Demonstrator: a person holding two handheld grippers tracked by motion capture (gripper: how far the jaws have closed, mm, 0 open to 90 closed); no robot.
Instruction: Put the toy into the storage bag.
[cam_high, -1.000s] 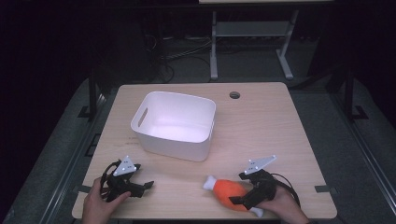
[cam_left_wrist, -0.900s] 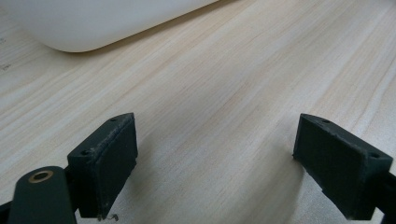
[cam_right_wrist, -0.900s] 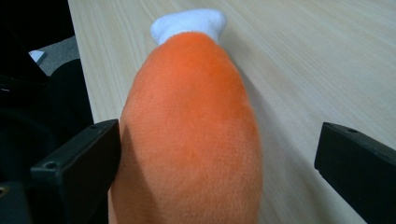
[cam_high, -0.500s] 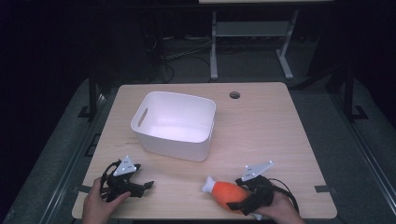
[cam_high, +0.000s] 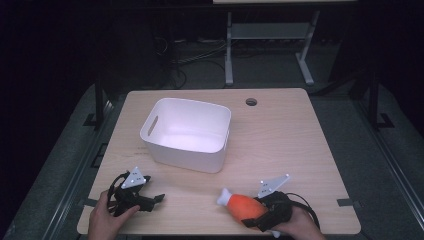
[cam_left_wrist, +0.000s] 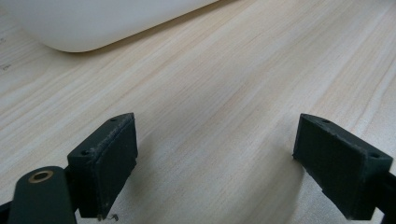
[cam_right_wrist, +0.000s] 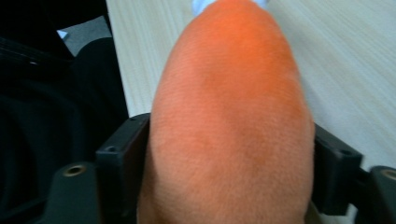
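An orange toy drumstick (cam_high: 244, 206) with a white tip lies near the table's front edge, right of centre. My right gripper (cam_high: 253, 215) has its jaws on either side of the thick end, and they have just been closing. In the right gripper view both black pads (cam_right_wrist: 122, 158) press against the orange drumstick (cam_right_wrist: 229, 116) between the jaws of the right gripper (cam_right_wrist: 229, 175). My left gripper (cam_high: 153, 201) rests at the front left of the table. Its jaws (cam_left_wrist: 215, 158) stand wide open over bare wood with nothing between them.
A white plastic bin (cam_high: 220, 152) with a handle slot stands on the wooden table (cam_high: 285, 145) behind the left gripper; its lower wall (cam_left_wrist: 93, 23) shows in the left gripper view. A round cable hole (cam_high: 251, 102) sits near the far edge. The surroundings are dark.
The right gripper has edged in over the drumstick's thick end and its jaws have closed onto it. The left gripper and the bin have not moved.
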